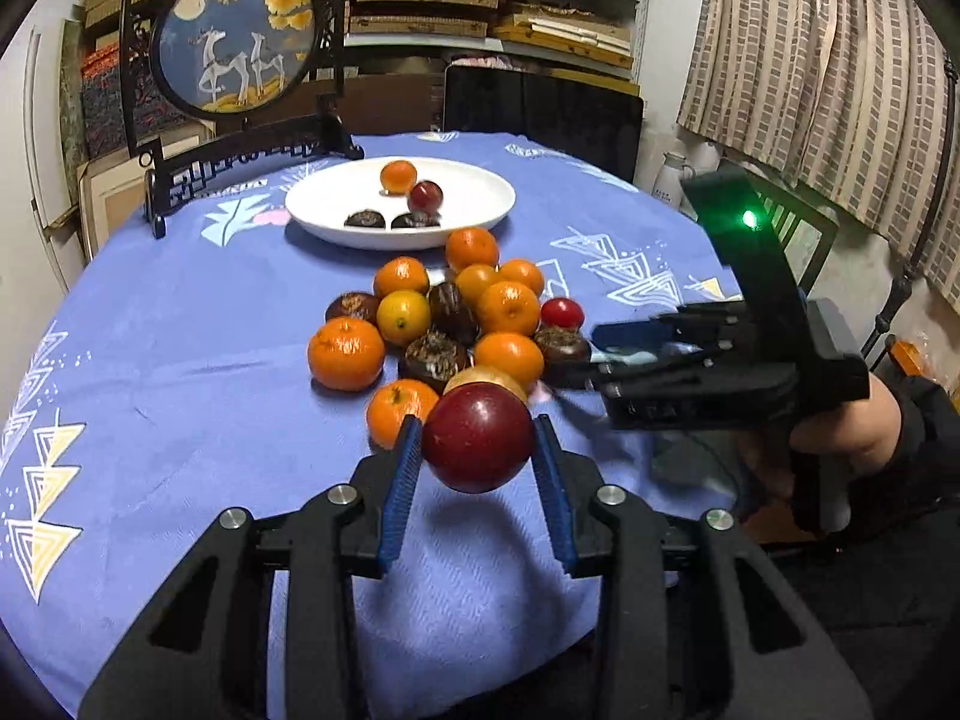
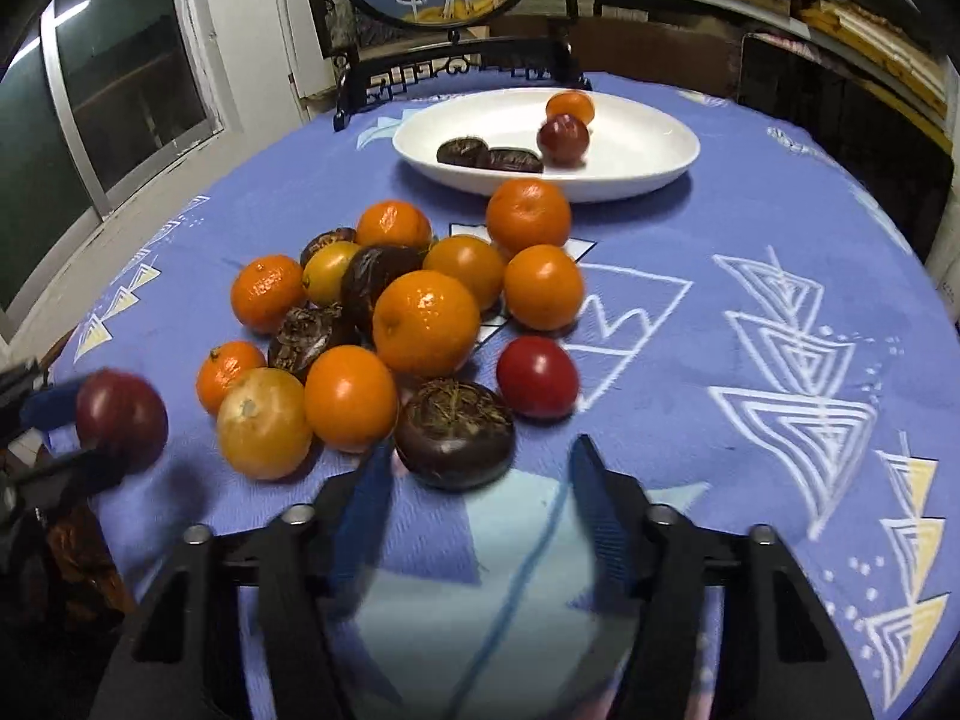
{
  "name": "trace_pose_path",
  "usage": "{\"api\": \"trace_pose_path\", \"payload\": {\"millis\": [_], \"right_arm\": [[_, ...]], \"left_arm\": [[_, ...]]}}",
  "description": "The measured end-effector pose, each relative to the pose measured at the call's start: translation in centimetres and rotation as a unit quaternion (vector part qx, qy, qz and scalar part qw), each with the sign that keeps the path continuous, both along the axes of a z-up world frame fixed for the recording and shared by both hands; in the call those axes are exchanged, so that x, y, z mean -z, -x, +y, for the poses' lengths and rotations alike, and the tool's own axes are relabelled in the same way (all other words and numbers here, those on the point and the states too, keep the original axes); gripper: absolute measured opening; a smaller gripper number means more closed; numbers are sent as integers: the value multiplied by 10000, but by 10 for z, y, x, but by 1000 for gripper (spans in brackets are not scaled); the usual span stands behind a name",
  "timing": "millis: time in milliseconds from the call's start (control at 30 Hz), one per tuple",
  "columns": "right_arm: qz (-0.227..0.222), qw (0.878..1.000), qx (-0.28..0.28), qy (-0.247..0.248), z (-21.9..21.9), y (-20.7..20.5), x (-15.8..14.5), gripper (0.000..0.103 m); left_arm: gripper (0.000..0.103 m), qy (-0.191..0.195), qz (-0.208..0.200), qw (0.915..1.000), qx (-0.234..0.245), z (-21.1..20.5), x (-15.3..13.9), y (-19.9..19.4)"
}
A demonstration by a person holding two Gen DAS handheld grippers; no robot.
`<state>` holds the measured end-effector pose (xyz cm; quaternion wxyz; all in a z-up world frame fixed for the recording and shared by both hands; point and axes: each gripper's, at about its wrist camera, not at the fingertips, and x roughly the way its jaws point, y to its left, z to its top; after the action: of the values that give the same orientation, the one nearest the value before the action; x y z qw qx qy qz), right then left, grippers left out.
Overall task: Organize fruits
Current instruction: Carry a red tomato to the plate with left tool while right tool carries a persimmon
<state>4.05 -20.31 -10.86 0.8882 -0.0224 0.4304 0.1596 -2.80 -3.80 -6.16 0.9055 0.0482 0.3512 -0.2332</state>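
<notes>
left gripper (image 1: pixel 477 450) is clamped on a dark red plum-like fruit (image 1: pixel 478 437), blue pads (image 1: pixel 401 468) pressing its two sides near the widest part. the fruit looks lifted off the blue tablecloth (image 1: pixel 180 360), a shadow under it, near the table's front edge and just in front of the fruit pile (image 1: pixel 444 324).

right gripper (image 2: pixel 480 468) has its fingers spread apart with nothing between them, tips just short of a dark brown flat fruit (image 2: pixel 454 435) at the near edge of the pile. a small red fruit (image 2: pixel 537 377) lies just beside that one.

white plate (image 1: pixel 492 210) sits beyond the pile and holds one orange, one dark red fruit and two dark brown ones. the rest are loose on the cloth: many oranges, some yellowish ones, several dark brown pieces.

handling judgement: the red fruit is smooth, glossy and round, so likely slippery; the grip across the equator is the right place, firm but not crushing, since the skin would bruise. it looks light. the oranges have dimpled rind and should hold better. the brown ones are squat with a rough top; taking them across the flat sides seems safest. the pile touches itself all over, so pulling one may roll its neighbours.
</notes>
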Motion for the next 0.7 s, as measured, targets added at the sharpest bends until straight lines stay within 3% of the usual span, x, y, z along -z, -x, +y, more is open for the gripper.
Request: {"api": "trace_pose_path", "payload": {"millis": [67, 133, 333, 467, 700], "right_arm": [[58, 9999, -78, -89, 3, -5, -1, 44], [95, 9998, -83, -159, 3, -8, -1, 41], [90, 9989, -41, -455, -8, -3, -5, 41], [-112, 9958, -33, -910, -32, 12, -26, 41], [-433, 9906, 380, -1244, -76, -7, -61, 41]], "left_arm": [[36, 6, 66, 10000, -18, 3, 4, -1], [36, 24, 98, 9999, -39, 5, 5, -1], [36, 86, 20, 9999, -56, 7, -1, -3], [36, 173, -64, 9998, -74, 9, -8, -8], [36, 252, -182, 9994, -143, 5, -31, -54]]}}
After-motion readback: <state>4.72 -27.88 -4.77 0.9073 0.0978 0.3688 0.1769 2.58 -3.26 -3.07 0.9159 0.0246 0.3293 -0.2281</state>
